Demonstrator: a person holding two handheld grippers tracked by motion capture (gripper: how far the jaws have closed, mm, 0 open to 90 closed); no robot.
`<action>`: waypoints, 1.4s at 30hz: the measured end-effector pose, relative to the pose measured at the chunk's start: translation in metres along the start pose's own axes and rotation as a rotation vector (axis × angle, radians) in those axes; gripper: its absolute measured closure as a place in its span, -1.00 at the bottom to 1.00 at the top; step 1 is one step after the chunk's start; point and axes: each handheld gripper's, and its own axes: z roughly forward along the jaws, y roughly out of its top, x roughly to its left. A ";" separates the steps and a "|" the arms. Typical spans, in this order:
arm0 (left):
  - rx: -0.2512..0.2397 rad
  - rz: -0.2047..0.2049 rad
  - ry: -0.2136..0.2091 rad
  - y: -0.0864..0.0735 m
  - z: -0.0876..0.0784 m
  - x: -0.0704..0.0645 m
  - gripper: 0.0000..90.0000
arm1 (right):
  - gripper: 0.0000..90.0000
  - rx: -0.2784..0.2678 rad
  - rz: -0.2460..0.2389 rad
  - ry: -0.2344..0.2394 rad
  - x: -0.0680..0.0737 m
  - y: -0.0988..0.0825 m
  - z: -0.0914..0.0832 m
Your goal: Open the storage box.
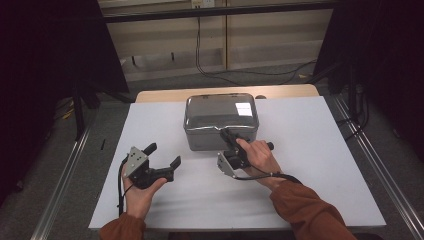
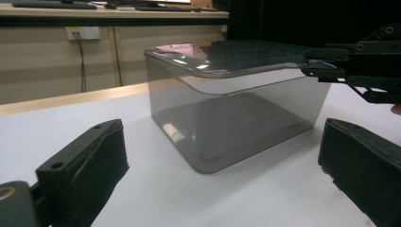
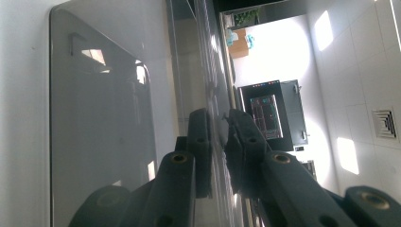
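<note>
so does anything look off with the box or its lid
The lid is askew on the box: its near edge is lifted off the rim, pinched in the right tongs. No damage or spill visible.

high: overhead, facing forward | claw views: low, close | shared: box [image 1: 221,120]

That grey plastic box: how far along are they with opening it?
Only just begun. The right gripper is shut on the edge of the lid, which looks lifted at that near side while the far side stays down. The left gripper waits open, apart from the box. Taking the lid right off is left.
</note>
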 end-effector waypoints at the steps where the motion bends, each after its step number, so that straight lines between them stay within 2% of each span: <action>1: 0.003 0.004 -0.017 0.001 0.001 -0.001 -0.94 | 0.79 0.000 0.000 0.000 0.000 0.000 0.000; 2: 0.007 0.032 -0.019 0.003 0.004 -0.002 -0.93 | 0.80 -0.004 -0.001 -0.005 -0.001 0.000 0.000; 5: 0.006 0.033 -0.029 0.005 0.007 -0.002 -0.93 | 0.80 -0.005 -0.004 -0.006 -0.003 0.000 0.000; 6: 0.002 0.025 -0.022 0.005 0.008 -0.002 -0.94 | 0.80 -0.004 0.001 -0.008 -0.003 0.000 0.000; 11: -0.006 0.045 -0.008 0.011 0.015 -0.001 -0.95 | 0.81 -0.008 -0.006 -0.010 -0.006 0.000 0.000; 14: -0.010 0.026 -0.018 0.012 0.019 -0.001 -0.95 | 0.81 -0.009 0.001 -0.016 -0.007 0.001 0.000; 15: -0.009 0.042 -0.017 0.012 0.020 -0.001 -0.95 | 0.81 -0.009 0.001 -0.016 -0.007 0.001 0.000; 19: -0.004 0.049 -0.020 0.014 0.026 -0.001 -0.95 | 0.81 -0.008 0.003 -0.018 -0.009 0.001 0.000; 23: -0.015 0.024 -0.052 0.018 0.034 0.000 -0.94 | 0.81 -0.011 -0.001 -0.022 -0.012 0.002 0.000; 26: -0.022 0.045 -0.056 0.023 0.039 0.001 -0.94 | 0.81 -0.008 0.009 -0.029 -0.015 0.002 0.001; 28: -0.027 -0.001 -0.073 0.024 0.041 0.000 -0.94 | 0.81 -0.008 0.014 -0.031 -0.017 0.001 0.001; 29: -0.024 -0.002 -0.077 0.025 0.042 -0.002 -0.94 | 0.81 -0.008 0.014 -0.031 -0.017 0.001 0.001; 32: -0.026 0.065 -0.057 0.029 0.047 -0.003 -0.93 | 0.81 -0.009 0.006 -0.030 -0.018 0.001 0.001; 33: -0.029 0.073 -0.048 0.031 0.050 -0.002 -0.93 | 0.81 -0.009 0.006 -0.033 -0.018 0.001 0.001; 36: -0.023 0.062 -0.042 0.033 0.057 0.003 -0.93 | 0.81 -0.009 0.007 -0.036 -0.020 0.002 0.001; 38: -0.013 0.078 -0.032 0.034 0.062 0.005 -0.93 | 0.81 -0.010 0.007 -0.038 -0.021 0.002 0.002; 40: -0.010 0.059 -0.034 0.035 0.068 0.007 -0.93 | 0.82 -0.008 0.008 -0.044 -0.024 0.001 0.002; 42: -0.019 0.080 -0.032 0.036 0.071 0.009 -0.92 | 0.82 -0.008 0.016 -0.043 -0.025 0.001 0.003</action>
